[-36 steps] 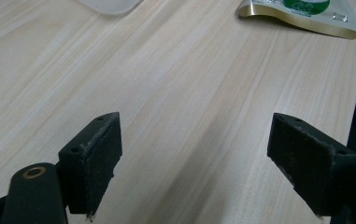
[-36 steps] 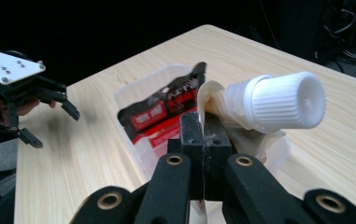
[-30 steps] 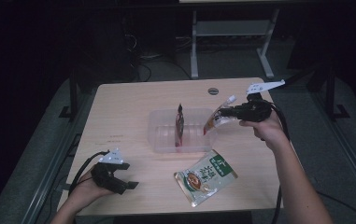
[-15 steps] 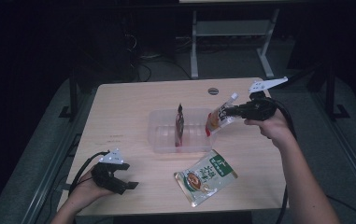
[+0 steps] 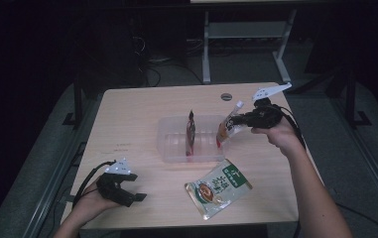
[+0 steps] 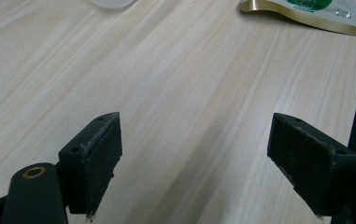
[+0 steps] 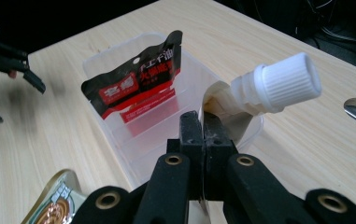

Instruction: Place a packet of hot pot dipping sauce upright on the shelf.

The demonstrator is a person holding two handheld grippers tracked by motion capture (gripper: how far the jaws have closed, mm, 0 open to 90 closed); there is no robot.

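Right gripper raised over the right end of a clear bin, jaws clenched on the edge of a spouted pouch. Pouch hanging tilted at the bin's right rim, white screw cap pointing up and away from the jaws, lower end reaching to the rim; whether touching the bin, cannot tell. Seen along the right gripper: both black jaws pressed together with the pouch's pale seam caught between them, the bin just beyond.

Inside the bin, a dark red packet standing on edge near the middle, upright between the ridges of the floor; in the right gripper view, red and black packet leaning slightly, printed face toward the camera.

Near the table's front edge, a green and gold bag lying flat, just in front of the bin and apart from it; a corner of that bag visible at the top of the left gripper view.

Left gripper held low at the table's front left corner, well apart from the bin, jaws released and spread wide over bare wood, nothing between them. Left gripper pads worn at the edges, wood grain of the table running diagonally beneath.

A round metal grommet set in the table's far edge, behind the bin.
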